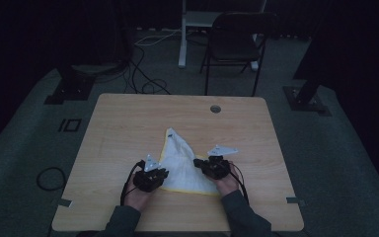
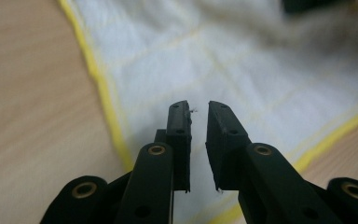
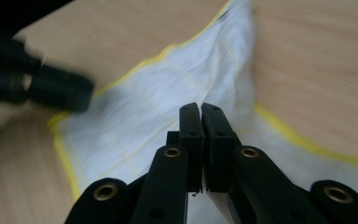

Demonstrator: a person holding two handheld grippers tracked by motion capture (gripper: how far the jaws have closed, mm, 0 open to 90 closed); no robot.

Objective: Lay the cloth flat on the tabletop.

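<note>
A white cloth (image 1: 182,163) with a yellow border lies folded into a rough triangle on the wooden table (image 1: 128,128), its tip pointing away from the person. My left gripper (image 1: 164,173) hovers at the cloth's left edge. In the left gripper view its jaws (image 2: 199,106) stand slightly apart over the cloth (image 2: 242,60) with nothing between them. My right gripper (image 1: 198,162) is at the cloth's right side. The right gripper view has its jaws (image 3: 200,108) pressed together above the cloth (image 3: 168,93), with no fabric visibly pinched, and the left gripper (image 3: 51,86) blurred at the left.
A round cable hole (image 1: 215,108) sits near the table's far edge. Beyond the table stand a dark folding chair (image 1: 234,44) and a white post (image 1: 182,34), with cables on the floor (image 1: 143,79). Bare wood surrounds the cloth.
</note>
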